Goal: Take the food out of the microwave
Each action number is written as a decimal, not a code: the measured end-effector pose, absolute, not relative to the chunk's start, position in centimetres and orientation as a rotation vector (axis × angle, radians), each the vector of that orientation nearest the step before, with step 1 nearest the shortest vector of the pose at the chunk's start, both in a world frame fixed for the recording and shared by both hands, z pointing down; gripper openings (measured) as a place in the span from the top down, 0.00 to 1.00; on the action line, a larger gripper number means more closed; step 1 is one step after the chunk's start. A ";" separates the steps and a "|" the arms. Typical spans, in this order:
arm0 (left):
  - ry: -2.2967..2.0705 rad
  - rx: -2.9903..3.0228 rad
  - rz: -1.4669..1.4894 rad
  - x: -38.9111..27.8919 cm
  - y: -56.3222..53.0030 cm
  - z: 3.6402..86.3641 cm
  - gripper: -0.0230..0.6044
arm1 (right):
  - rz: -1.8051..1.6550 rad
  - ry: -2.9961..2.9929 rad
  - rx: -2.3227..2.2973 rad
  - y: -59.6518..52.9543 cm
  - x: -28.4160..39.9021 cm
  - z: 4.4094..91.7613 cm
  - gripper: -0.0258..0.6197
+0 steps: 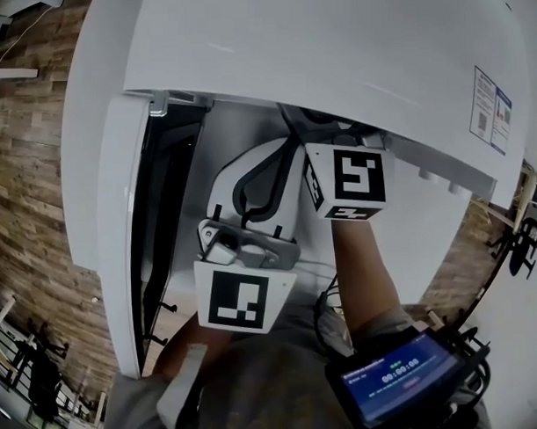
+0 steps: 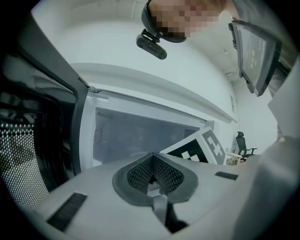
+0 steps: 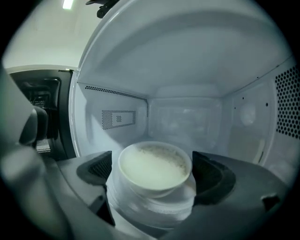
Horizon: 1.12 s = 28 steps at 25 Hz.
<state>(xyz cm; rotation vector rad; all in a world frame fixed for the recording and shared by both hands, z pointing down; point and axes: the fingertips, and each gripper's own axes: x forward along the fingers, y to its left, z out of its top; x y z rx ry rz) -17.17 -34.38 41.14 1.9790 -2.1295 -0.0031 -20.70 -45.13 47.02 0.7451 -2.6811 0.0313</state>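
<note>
The white microwave (image 1: 316, 58) fills the head view. Its top hides the cavity and both sets of jaw tips, and its door (image 1: 120, 232) stands open at left. Inside, the walls stand well clear of the bowl of rice (image 3: 152, 164). The right gripper (image 3: 154, 174) is spread wide around the bowl, with its pads just beside it. The left gripper (image 2: 153, 176) is pinched together on nothing at the opening.

We see a white, boxy microwave (image 1: 333, 57) with its door (image 1: 120, 232) swung wide open at its left side. Its cavity (image 3: 187, 112) is white, with perforated vent patches on the left and right walls. Near the cavity's front edge, about midway across, an upright white bowl (image 3: 156, 191) is full of pale, grainy food (image 3: 150, 166) and sits on a ridged, translucent base (image 3: 150, 208).
</note>
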 end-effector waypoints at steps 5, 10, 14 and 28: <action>-2.145 1.968 -0.010 -17.7 -34.1 41.0 0.95 | -0.020 -2.647 0.788 -45.9 -20.5 47.5 0.14; -2.160 1.956 -0.008 -18.2 -33.4 40.7 0.95 | -0.034 -2.644 0.794 -46.0 -20.3 47.3 0.20; -2.166 1.961 -0.008 -18.1 -32.9 40.3 0.95 | 0.012 -2.675 0.784 -45.5 -20.0 47.0 0.20; -2.160 2.039 -0.023 -15.7 -31.1 38.6 0.95 | -0.033 -2.692 0.800 -41.5 -15.6 45.7 0.20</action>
